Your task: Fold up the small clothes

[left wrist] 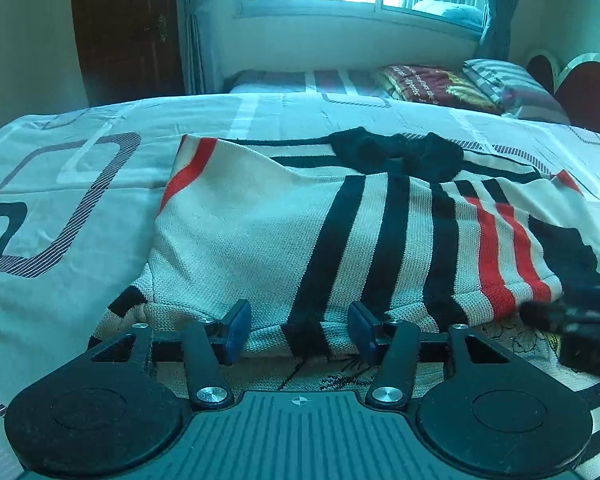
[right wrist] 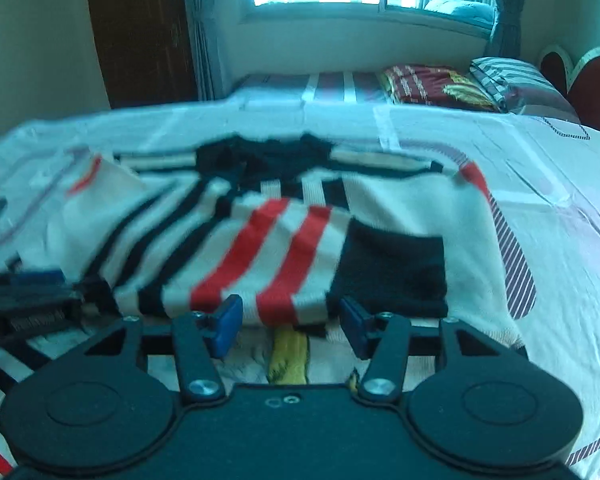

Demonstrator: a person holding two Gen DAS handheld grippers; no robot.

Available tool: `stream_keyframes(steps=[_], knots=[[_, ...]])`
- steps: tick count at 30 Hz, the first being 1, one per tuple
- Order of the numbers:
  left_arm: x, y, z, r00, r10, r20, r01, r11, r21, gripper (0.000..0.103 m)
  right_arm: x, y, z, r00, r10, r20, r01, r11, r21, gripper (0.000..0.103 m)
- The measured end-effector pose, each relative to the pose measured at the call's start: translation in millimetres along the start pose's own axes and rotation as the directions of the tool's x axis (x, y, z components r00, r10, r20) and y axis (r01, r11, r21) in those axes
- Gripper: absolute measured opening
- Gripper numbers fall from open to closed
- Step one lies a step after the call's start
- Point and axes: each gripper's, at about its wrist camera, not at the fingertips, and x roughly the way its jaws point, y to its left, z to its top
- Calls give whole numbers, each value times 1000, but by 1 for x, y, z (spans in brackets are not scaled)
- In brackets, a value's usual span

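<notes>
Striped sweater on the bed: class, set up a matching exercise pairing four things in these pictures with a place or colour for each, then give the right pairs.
Things:
1. striped sweater
2. sweater collar
3. folded maroon blanket
4. curtains

Descriptions:
A. black, at the sweater's far edge
B. hanging beside the window
C. white with black and red stripes, spread on the bed
D. at the far end of the bed, next to a striped pillow

Pairs: 1-C, 2-A, 3-D, 4-B
</notes>
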Motion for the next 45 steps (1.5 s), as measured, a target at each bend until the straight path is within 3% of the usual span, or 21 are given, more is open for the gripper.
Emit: stream_keyframes(steps=[4, 7, 16, 22, 27, 28, 30, 32, 37, 40, 45], knots=[[-2, -1, 2, 1000, 13, -15, -14, 1000, -7, 55, -5, 0, -3, 1000, -16, -2, 16, 999, -27, 53], [-15, -2, 3, 1000, 13, -19, -14, 999, -47, 55, -24, -6, -6, 999, 34, 7, -35, 998, 47, 53], [-40, -29, -25, 998, -28, -49, 27, 999, -24, 55, -50, 0, -31, 996, 94, -2, -94, 995, 31, 54], [-39, -36, -40, 999, 20, -36, -18, 999, 37, 55, -41, -9, -46, 998, 51, -39, -52, 998, -29, 54], [-46, -24, -45, 997, 66, -50, -65, 998, 5, 56, -51, -39, -60, 1000, 21, -9, -21, 999, -48, 54], [-47, -19, -47, 996, 73, -53, -73, 997, 1, 58, -53, -44, -64, 1000, 11, 0, -11, 998, -58, 54], [-49, -6, -52, 992, 104, -66, -106, 994, -29, 80, -57, -54, -72, 1000, -2, 14, 3, 998, -59, 54], [-50, 9, -59, 991, 110, -73, -115, 991, -71, 86, -61, -61, -78, 1000, -5, 28, 6, 999, -45, 54], [-59, 13, -63, 987, 136, -88, -142, 988, -68, 86, -65, -56, -74, 1000, -18, 15, 19, 999, -32, 56], [-76, 10, -64, 991, 104, -83, -109, 992, -64, 86, -81, -55, -73, 998, 58, 30, -60, 997, 58, 56], [-109, -4, -81, 999, 6, -46, -5, 1000, 27, 86, -107, -30, -85, 994, 98, 37, -101, 992, 74, 57]])
